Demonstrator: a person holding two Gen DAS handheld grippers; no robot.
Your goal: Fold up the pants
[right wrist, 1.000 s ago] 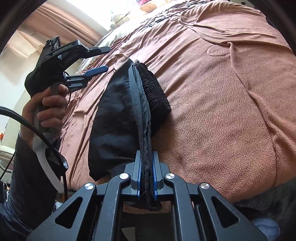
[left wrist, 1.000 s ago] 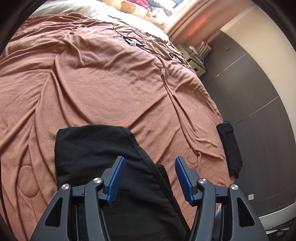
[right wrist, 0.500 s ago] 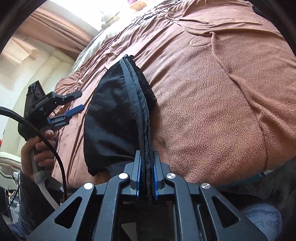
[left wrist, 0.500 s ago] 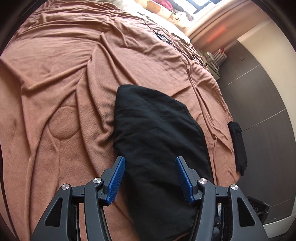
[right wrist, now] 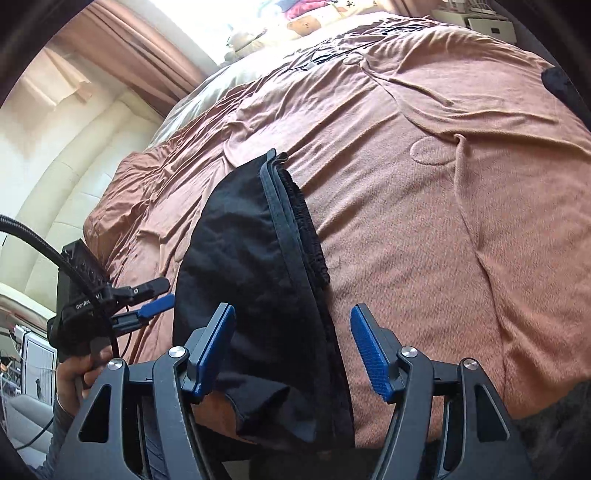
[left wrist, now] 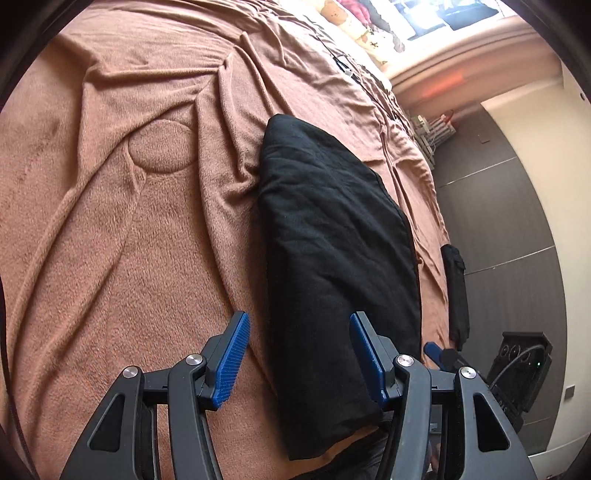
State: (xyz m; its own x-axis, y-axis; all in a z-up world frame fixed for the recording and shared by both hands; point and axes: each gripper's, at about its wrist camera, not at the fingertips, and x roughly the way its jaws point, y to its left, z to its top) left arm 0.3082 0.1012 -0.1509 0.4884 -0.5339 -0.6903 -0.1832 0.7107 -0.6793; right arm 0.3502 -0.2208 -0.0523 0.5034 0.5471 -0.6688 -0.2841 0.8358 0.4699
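Observation:
Black pants (left wrist: 332,258) lie folded into a long bundle on the brown blanket (left wrist: 110,221), near the bed's front edge. My left gripper (left wrist: 298,321) hovers open over the bundle's near end, its blue pads (left wrist: 232,362) clear of the cloth. In the right wrist view the pants (right wrist: 251,280) show their stacked hem and waistband edges. My right gripper (right wrist: 291,314) is opening, with that edge lying loose between the pads and nothing pressed. The left gripper (right wrist: 155,302), held by a hand (right wrist: 81,373), sits at the bundle's left side.
Another black item (left wrist: 456,288) hangs at the bed's right edge beside a dark wall (left wrist: 517,221). Cables (left wrist: 347,66) and pillows (left wrist: 351,22) lie at the far end. A curtain (right wrist: 147,62) hangs behind the bed.
The right gripper's jaws went from shut on the pants' edge to spread wide, letting the cloth go. The left gripper swung across and down to the bundle's near end.

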